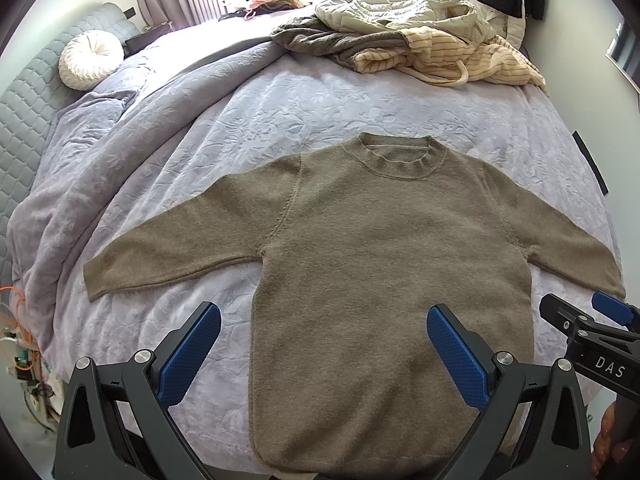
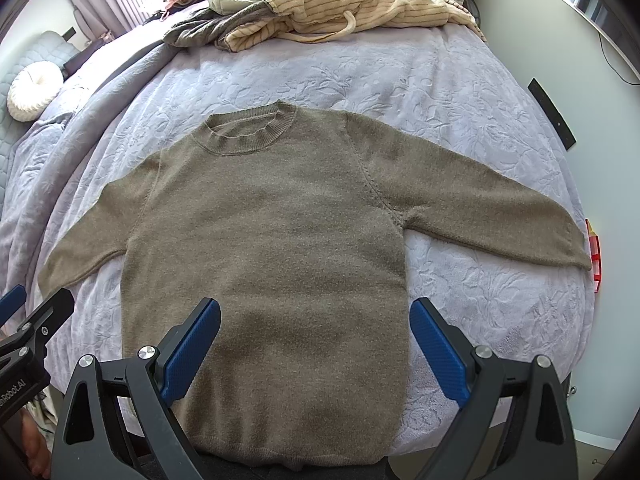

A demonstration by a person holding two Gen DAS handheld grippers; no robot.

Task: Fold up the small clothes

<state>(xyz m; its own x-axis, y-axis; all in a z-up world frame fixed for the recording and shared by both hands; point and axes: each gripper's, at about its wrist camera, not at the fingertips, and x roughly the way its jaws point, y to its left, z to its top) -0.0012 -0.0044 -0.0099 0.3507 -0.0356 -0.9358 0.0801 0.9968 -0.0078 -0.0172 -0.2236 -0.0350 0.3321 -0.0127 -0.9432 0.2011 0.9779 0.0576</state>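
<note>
A brown knit sweater (image 1: 376,264) lies flat and face up on the lavender bedspread (image 1: 256,112), both sleeves spread out, collar pointing away. It also shows in the right wrist view (image 2: 272,240). My left gripper (image 1: 324,320) is open and empty, hovering above the sweater's lower left hem. My right gripper (image 2: 316,316) is open and empty, hovering above the lower right hem. The right gripper also shows at the right edge of the left wrist view (image 1: 576,316). The left gripper shows at the left edge of the right wrist view (image 2: 36,308).
A pile of other clothes (image 1: 420,36) lies at the far side of the bed, also in the right wrist view (image 2: 320,4). A round white cushion (image 1: 90,60) sits by the quilted headboard (image 1: 32,92) at the left. A rumpled blanket (image 1: 80,168) bunches along the left.
</note>
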